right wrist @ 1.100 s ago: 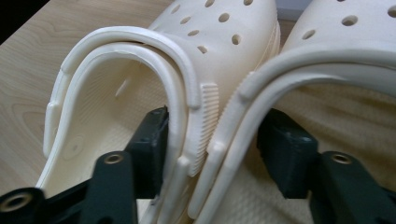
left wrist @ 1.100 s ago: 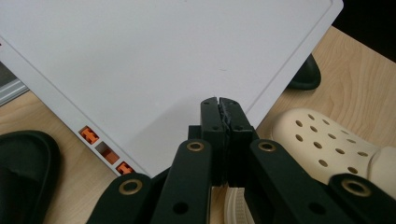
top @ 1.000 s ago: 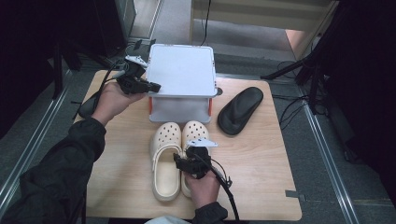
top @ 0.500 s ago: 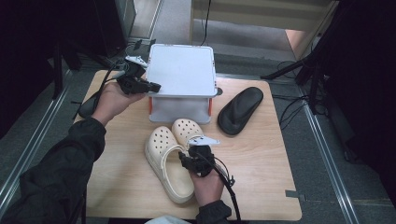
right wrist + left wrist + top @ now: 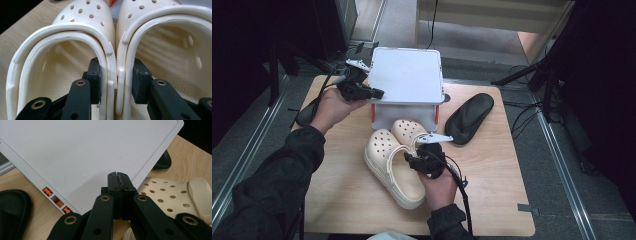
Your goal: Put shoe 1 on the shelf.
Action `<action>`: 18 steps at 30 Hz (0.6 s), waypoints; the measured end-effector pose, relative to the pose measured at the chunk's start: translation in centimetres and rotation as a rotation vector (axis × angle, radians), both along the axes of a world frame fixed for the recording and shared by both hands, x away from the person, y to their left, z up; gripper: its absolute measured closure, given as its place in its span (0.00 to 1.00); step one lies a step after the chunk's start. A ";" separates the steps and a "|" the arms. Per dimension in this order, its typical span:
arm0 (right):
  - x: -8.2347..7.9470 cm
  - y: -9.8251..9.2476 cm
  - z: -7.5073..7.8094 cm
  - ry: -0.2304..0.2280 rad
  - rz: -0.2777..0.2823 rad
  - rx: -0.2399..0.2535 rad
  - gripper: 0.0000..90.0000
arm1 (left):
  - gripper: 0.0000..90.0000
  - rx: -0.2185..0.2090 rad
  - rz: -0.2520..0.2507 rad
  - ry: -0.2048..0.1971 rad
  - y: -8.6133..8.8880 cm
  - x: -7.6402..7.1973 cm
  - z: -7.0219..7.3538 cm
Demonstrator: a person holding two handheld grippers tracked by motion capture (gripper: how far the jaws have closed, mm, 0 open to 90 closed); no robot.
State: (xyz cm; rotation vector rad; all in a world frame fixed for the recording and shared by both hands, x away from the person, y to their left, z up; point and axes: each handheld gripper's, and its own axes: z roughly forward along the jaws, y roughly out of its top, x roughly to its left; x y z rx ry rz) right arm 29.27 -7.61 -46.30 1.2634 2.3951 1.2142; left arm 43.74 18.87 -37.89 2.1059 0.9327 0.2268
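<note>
Right gripper [image 5: 116, 80] pinches both cream clogs' [image 5: 110, 45] inner walls together. Left gripper [image 5: 117, 176] pressed together, empty, by white lid [image 5: 82, 152].

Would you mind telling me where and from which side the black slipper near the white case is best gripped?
Grip the black slipper at its near toe end, coming from above on the open table side. It lies flat, sole up, apart from the white case, so its thin long edges suit fingers closing across its width.

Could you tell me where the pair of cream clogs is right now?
In the high view, the cream clogs sit mid-table, toes toward the white box, pinched together by the right gripper.
</note>
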 end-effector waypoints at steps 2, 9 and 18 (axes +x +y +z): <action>0.2 0.0 0.1 0.005 0.000 0.002 0.74 | 1.00 0.000 0.003 -0.001 0.0 0.0 0.0; 2.3 0.0 0.7 -0.014 0.018 -0.012 0.74 | 1.00 -0.003 0.001 0.003 0.1 0.0 0.0; 5.3 0.0 0.9 -0.035 -0.003 -0.045 0.74 | 1.00 -0.006 0.000 0.006 0.1 0.0 0.0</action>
